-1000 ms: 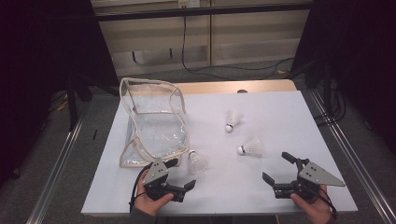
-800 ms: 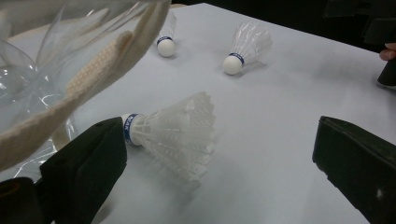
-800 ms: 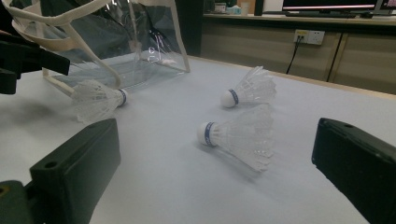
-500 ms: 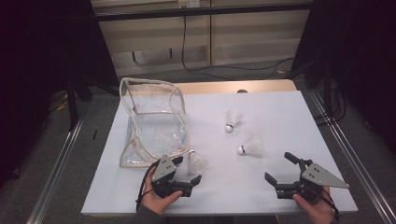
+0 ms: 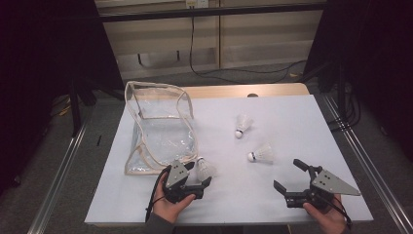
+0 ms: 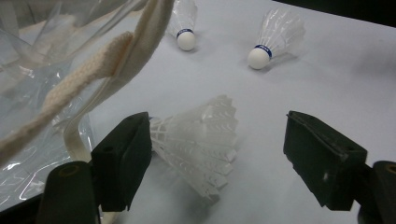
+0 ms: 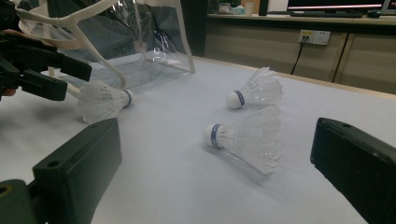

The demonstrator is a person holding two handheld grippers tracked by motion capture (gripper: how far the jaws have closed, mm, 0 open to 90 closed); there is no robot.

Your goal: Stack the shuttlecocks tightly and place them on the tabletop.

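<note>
A white shuttlecock point(image 5: 205, 169) lies on its side beside the front corner of a clear plastic bag point(image 5: 158, 126). My left gripper point(image 5: 198, 173) straddles this shuttlecock point(image 6: 201, 142). Its jaws have just been closing, with the feathers between them. In the left gripper view one jaw touches the feather skirt and the other stands well apart from it. Two more shuttlecocks point(image 5: 242, 125) point(image 5: 260, 154) lie right of centre. My right gripper point(image 5: 286, 174) rests open near the front right edge, a short way in front of the nearer shuttlecock point(image 7: 247, 137), with nothing between its jaws.
The bag has cream fabric trim and a strap point(image 6: 84, 74) that hangs close to my left gripper's jaw. A white sheet point(image 5: 292, 112) covers the table, and metal rails run along both sides. A dark floor and cables lie beyond the far edge.
My left gripper has moved up to the near shuttlecock, which now lies between its jaws, and the jaws stand narrower than before. The right gripper has stayed put.
</note>
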